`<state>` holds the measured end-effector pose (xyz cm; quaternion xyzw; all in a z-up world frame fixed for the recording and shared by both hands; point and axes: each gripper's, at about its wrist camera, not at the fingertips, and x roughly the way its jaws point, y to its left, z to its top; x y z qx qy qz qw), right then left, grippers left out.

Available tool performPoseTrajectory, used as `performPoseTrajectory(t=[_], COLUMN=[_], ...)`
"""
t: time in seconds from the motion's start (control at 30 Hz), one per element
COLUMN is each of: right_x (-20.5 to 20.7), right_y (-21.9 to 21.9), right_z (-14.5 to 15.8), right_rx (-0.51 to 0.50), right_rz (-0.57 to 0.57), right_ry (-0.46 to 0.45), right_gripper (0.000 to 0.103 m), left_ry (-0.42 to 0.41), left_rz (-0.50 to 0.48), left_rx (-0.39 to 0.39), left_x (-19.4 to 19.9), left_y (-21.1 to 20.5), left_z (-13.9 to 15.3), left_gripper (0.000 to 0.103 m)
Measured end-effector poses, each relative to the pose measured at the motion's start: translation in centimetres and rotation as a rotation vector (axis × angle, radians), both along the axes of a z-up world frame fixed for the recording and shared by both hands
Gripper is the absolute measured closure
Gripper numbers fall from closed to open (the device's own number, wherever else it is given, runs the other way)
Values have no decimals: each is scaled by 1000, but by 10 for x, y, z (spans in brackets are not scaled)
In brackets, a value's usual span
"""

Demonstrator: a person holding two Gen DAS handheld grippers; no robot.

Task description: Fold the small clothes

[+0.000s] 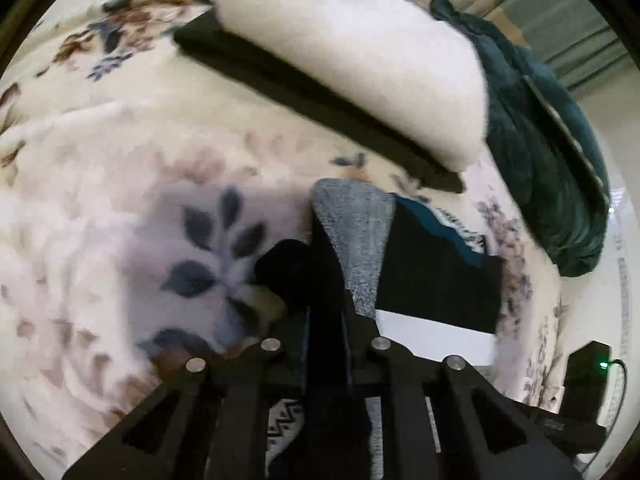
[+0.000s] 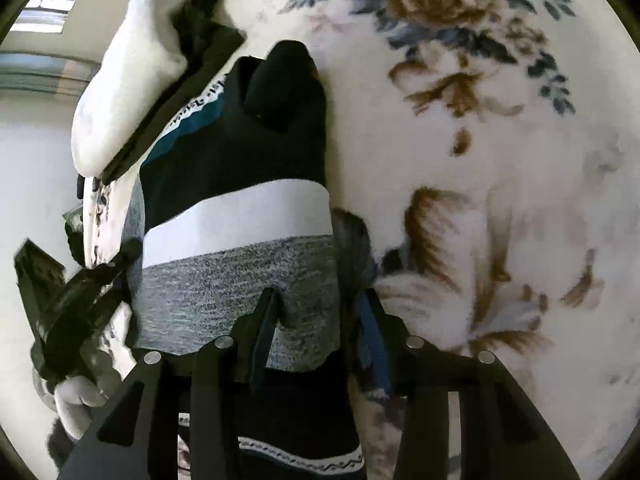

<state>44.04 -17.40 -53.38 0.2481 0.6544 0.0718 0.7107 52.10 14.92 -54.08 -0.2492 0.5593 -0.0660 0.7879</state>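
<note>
Sock [image 2: 236, 264] lies on the floral blanket [image 2: 480, 160], banded grey, white, black and teal, black toe [image 2: 288, 84] pointing away from my right tongs [image 2: 316, 320].

Right tongs: jaws spread part way, straddling the grey band near the cuff end. Left finger [image 2: 264, 320] sits on the grey knit, the right one at the sock's edge. Pads don't look clamped on it. A black band with white zigzag trim [image 2: 300, 456] shows below, between the tong arms.

Left tongs [image 1: 326, 280]: jaws pressed together, pinching a fold of the sock's fabric; grey knit [image 1: 356, 232] rises right beside the fingers, and the black part sits to their left. View is motion-blurred, so I can't tell exactly how much fabric is caught.

In the right view my left tongs [image 2: 80, 292] show at the left edge, beside the sock.

Beyond the sock: a white cushion [image 1: 360, 60] lying on a flat black item [image 1: 304, 92], touching it. A dark teal cloth [image 1: 552, 152] sits past the cushion, at the blanket's far edge. Black box with a green light [image 1: 588, 376] stands off the bed, lower right in the left view.
</note>
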Motion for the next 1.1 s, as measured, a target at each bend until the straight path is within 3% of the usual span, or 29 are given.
performPoseTrajectory(t=[0.07, 0.13, 0.17, 0.27, 0.37, 0.53, 0.7, 0.83, 0.97, 1.1], right_x=[0, 0, 0, -2, -13, -65, -152, -236, -313, -362], right_y=[1, 2, 5, 12, 21, 32, 48, 54, 54, 53], right_z=[1, 3, 6, 15, 26, 39, 36, 18, 0, -11], right_rx=[10, 8, -10, -39, -52, -50, -70, -82, -92, -61], right_rz=[0, 4, 16, 36, 41, 64, 59, 28, -43, -84], right_ry=[2, 9, 14, 4, 1, 22, 101, 196, 269, 308], right_gripper=[58, 58, 58, 58, 50, 50, 50, 50, 50, 50], left_ry=[39, 49, 62, 40, 59, 176, 213, 280, 326, 358], left_rz=[3, 3, -5, -41, -97, -132, -114, -159, -185, -210], left_rx=[-31, -68, -61, -122, -98, -31, -39, -11, -21, -48], left_x=[0, -4, -6, -34, -73, -145, -238, -297, -339, -377], left_y=[16, 19, 19, 12, 2, -1, 16, 20, 21, 22], left_z=[-13, -7, -2, 24, 36, 26, 40, 32, 19, 9], left_gripper=[87, 77, 61, 46, 45, 45, 45, 45, 45, 45])
